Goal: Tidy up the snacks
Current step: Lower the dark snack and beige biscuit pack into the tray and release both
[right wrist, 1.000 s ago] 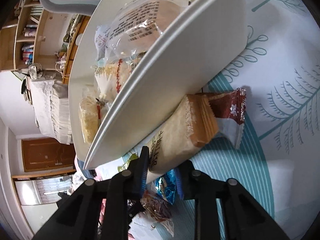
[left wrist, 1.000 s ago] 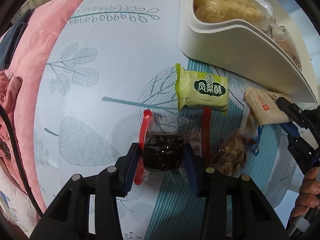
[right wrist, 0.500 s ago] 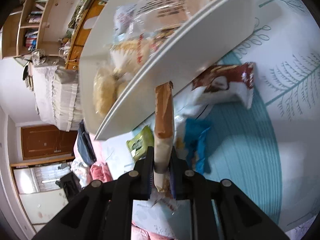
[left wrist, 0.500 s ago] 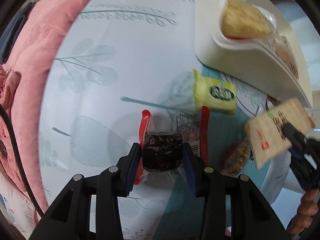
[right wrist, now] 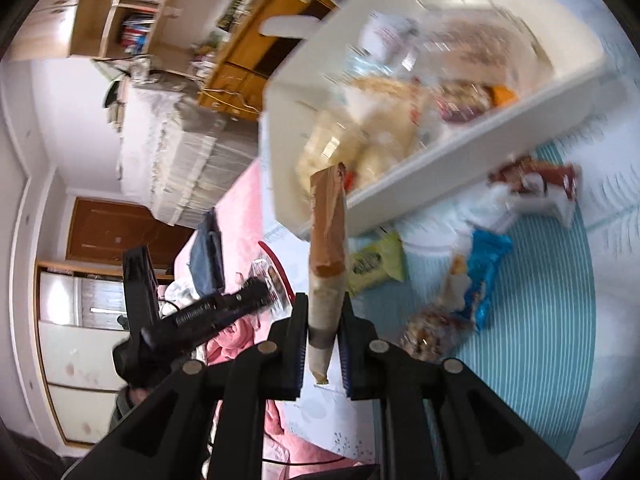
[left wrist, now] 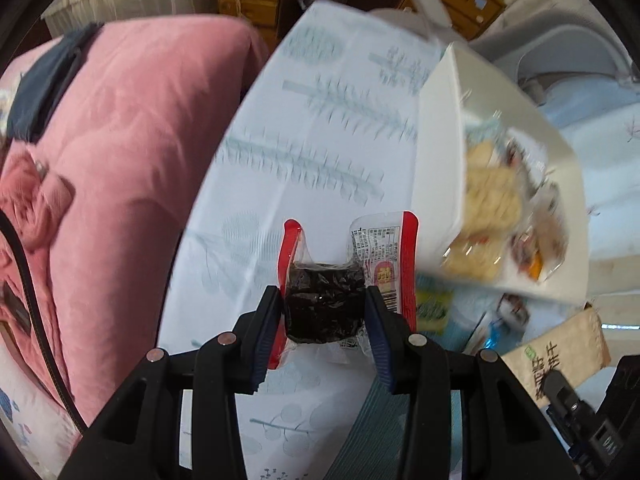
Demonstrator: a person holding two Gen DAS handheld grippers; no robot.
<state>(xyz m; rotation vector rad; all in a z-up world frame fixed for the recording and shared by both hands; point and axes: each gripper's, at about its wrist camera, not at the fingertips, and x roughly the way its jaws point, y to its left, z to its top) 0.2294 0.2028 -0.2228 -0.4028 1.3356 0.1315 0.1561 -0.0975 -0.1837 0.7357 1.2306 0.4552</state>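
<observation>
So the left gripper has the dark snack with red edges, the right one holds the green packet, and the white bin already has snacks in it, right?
Not quite. The right gripper holds a tan cracker pack, as its own wrist view shows; the green packet lies on the table. The left gripper does hold the dark snack, and the white bin has snacks.

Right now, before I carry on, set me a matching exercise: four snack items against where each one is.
Items:
1. dark snack in a red-edged clear wrapper
2. brown biscuit packet
3. green pastry packet
4. pale round cakes

Places:
A. lying on the tablecloth
B. clamped in the right tool
C. inside the white bin
D. clamped in the left tool

Pairs: 1-D, 2-B, 3-A, 4-C
</observation>
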